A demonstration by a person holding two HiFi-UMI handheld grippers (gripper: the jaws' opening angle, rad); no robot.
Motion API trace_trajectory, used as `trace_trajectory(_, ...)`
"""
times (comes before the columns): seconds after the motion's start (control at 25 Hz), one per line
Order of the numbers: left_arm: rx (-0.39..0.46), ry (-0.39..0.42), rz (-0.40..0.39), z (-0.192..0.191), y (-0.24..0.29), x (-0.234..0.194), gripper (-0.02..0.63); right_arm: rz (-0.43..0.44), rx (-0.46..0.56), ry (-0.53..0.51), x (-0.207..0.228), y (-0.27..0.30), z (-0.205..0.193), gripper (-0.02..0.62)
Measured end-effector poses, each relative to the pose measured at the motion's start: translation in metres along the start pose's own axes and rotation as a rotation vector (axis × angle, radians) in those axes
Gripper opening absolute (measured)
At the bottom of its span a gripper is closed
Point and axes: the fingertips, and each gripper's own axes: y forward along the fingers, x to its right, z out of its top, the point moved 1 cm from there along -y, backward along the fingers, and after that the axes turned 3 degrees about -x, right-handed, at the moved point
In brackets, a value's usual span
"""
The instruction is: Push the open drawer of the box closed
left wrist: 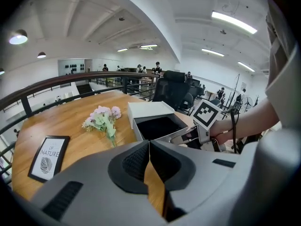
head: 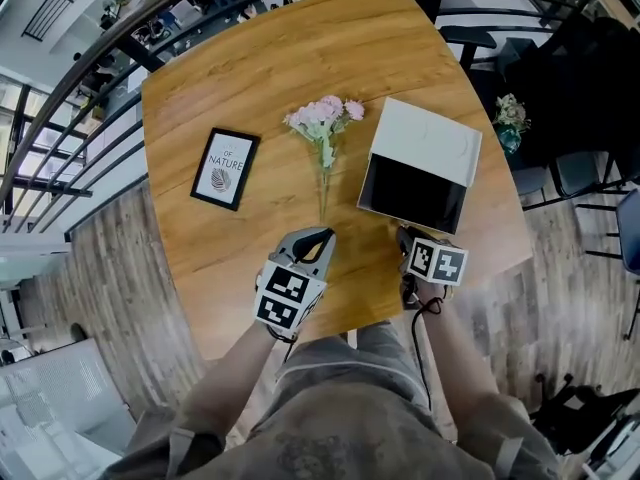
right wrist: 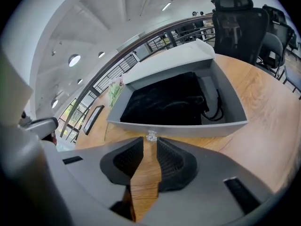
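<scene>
Grey open drawer (right wrist: 178,128) of white box (right wrist: 164,62): small clear knob (right wrist: 151,136) was bracketed by right gripper (right wrist: 150,144), jaws slightly apart; left gripper (left wrist: 149,145) was held with jaws together.

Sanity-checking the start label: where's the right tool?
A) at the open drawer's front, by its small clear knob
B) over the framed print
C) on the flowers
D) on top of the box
A: the right gripper view shows the right tool just short of the open drawer, whose clear knob sits right at the tips of the parted jaws.
</scene>
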Motion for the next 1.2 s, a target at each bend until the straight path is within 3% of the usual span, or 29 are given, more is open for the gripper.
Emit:
trace_trajectory(0.28, 0.016, -0.123, -0.006, 0.004, 0.002, 0.0, 0.021, 0.018, -0.006, 0.011, 0.002, -0.001, 0.003, 0.083)
trace_trajectory(0.68, 0.03, -0.131, 0.001, 0.012, -0.004, -0.005, 0.021, 0.003, 0.117, -0.019, 0.001, -0.003, 0.053, 0.048)
trace_trajectory(1.2, 0.032, -0.168, 0.044, 0.012, -0.014, -0.022, 0.021, -0.023, 0.159, -0.057, 0.013, 0.012, 0.099, 0.048)
